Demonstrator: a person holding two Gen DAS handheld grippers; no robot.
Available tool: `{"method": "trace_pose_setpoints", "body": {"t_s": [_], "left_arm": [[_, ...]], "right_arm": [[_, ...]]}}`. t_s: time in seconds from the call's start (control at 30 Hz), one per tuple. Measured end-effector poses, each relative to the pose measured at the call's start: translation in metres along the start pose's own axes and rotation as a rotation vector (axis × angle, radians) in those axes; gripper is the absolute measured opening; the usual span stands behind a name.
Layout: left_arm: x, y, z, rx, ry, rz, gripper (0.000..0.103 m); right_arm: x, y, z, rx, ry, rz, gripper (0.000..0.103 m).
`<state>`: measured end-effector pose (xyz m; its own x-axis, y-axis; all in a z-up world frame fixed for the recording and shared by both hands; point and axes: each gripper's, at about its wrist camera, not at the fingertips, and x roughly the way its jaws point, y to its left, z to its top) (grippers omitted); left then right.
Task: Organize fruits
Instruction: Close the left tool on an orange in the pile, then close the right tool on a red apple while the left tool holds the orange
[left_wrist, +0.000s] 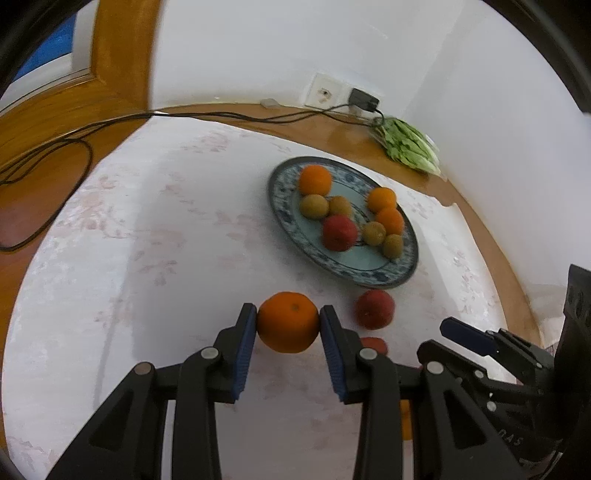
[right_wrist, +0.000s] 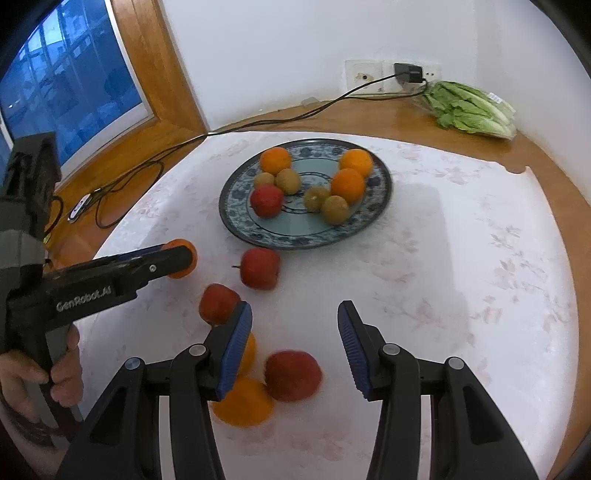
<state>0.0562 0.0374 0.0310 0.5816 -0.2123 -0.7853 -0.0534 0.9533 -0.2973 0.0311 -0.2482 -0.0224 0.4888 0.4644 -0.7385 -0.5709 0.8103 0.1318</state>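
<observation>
My left gripper (left_wrist: 288, 318) is shut on an orange (left_wrist: 288, 334), held just above the white tablecloth. The same gripper (right_wrist: 181, 258) and its orange (right_wrist: 183, 244) appear at the left of the right wrist view. A blue patterned plate (left_wrist: 369, 264) (right_wrist: 384, 184) holds three oranges, several brownish-green fruits and one red apple (right_wrist: 266, 199). My right gripper (right_wrist: 295, 317) (left_wrist: 439, 338) is open. A red apple (right_wrist: 293, 374) lies on the cloth below its fingers, untouched. Loose beside it are two more red apples (right_wrist: 260, 267) (right_wrist: 218, 302) and an orange (right_wrist: 243, 404).
A bagged head of lettuce (right_wrist: 472, 107) lies at the back right by the wall. A black cable (right_wrist: 258, 125) runs from a plugged charger (right_wrist: 408, 74) across the wooden table rim (right_wrist: 554, 177). A person's hand (right_wrist: 55, 373) grips the left tool. A window is at the left.
</observation>
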Motion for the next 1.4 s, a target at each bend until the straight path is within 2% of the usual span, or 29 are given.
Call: {"method": "trace_pose_setpoints", "body": {"t_s": [0.5, 0.9, 1.07, 1.4], "left_arm": [[-0.001, 0.02, -0.001, -0.045, -0.009, -0.012, 0.037], [-0.001, 0.025, -0.001, -0.059, -0.01, -0.026, 0.037], [-0.004, 0.026, -0.001, -0.063, -0.018, -0.032, 0.037], [-0.005, 0.026, -0.001, -0.069, -0.023, -0.035, 0.037]], "right_arm": [[0.029, 0.026, 0.023, -0.005, 0.022, 0.023, 0.05], [0.03, 0.034, 0.025, -0.006, 0.032, 0.042, 0.05], [0.031, 0.038, 0.024, -0.019, 0.03, 0.032, 0.054], [0.029, 0.032, 0.023, 0.004, 0.014, 0.017, 0.055]]}}
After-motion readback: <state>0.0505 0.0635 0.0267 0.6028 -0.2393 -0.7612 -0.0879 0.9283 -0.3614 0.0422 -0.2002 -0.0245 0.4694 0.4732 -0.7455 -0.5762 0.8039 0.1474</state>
